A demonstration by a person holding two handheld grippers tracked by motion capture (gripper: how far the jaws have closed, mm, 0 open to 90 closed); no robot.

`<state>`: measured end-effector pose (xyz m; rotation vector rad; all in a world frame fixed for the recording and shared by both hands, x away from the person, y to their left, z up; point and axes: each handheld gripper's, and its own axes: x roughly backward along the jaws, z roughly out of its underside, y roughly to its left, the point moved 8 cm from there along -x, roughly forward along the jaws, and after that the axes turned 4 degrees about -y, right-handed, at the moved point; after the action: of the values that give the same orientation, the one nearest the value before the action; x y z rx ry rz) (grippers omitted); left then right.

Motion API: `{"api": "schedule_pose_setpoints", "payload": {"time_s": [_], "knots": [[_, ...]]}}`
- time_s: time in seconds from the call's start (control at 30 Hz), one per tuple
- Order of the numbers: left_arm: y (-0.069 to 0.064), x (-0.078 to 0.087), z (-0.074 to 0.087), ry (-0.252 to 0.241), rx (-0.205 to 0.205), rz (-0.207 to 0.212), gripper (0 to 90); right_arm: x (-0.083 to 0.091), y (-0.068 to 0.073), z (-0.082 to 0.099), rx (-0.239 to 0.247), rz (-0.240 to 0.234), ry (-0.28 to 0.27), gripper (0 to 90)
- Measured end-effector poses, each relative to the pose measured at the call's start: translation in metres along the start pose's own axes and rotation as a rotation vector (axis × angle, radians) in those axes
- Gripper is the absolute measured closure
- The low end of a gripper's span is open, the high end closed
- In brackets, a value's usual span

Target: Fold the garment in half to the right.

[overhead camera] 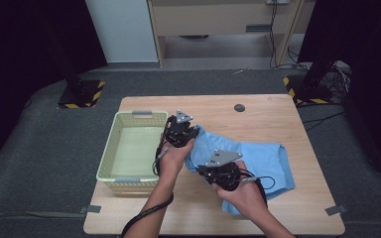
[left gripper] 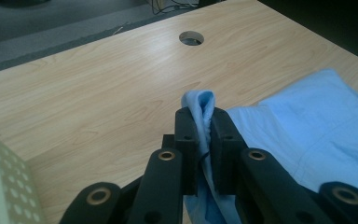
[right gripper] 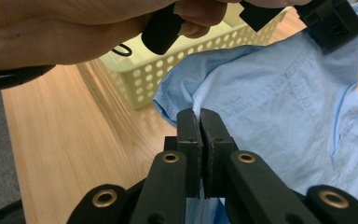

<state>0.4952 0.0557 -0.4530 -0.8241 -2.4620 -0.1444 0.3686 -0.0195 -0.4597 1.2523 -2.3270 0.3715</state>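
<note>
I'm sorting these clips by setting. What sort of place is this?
Probably a lab or recording studio, not a home: black curtains flank a lone wooden table, stand bases carry hazard-striped tape, and loose cables run over grey carpet.

On your left, the yellow basket (overhead camera: 133,148) blocks low passage; its near wall sits just beside your left gripper (overhead camera: 179,130). The blue shirt (overhead camera: 263,158) covers the worktop (overhead camera: 213,106) centre and right. Behind it, bare wood lies open up to the cable hole (overhead camera: 239,107).
</note>
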Motion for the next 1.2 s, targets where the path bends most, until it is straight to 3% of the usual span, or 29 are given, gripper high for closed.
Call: {"api": "schedule_pose_setpoints", "payload": {"time_s": [0.63, 0.9, 1.03, 1.2], "knots": [[0.034, 0.05, -0.008, -0.039, 0.021, -0.058, 83.4, -0.023, 0.03, -0.04, 0.0, -0.067, -0.034, 87.7], [0.011, 0.041, -0.025, -0.035, -0.028, -0.031, 83.4, -0.011, 0.024, -0.037, -0.013, -0.067, -0.049, 87.7], [-0.004, 0.028, -0.033, -0.027, -0.045, -0.009, 83.2, 0.006, 0.011, -0.03, -0.03, -0.046, -0.064, 87.7], [-0.024, 0.01, -0.042, -0.017, -0.064, 0.009, 83.2, 0.025, -0.01, -0.016, -0.087, -0.031, -0.077, 87.8]]}}
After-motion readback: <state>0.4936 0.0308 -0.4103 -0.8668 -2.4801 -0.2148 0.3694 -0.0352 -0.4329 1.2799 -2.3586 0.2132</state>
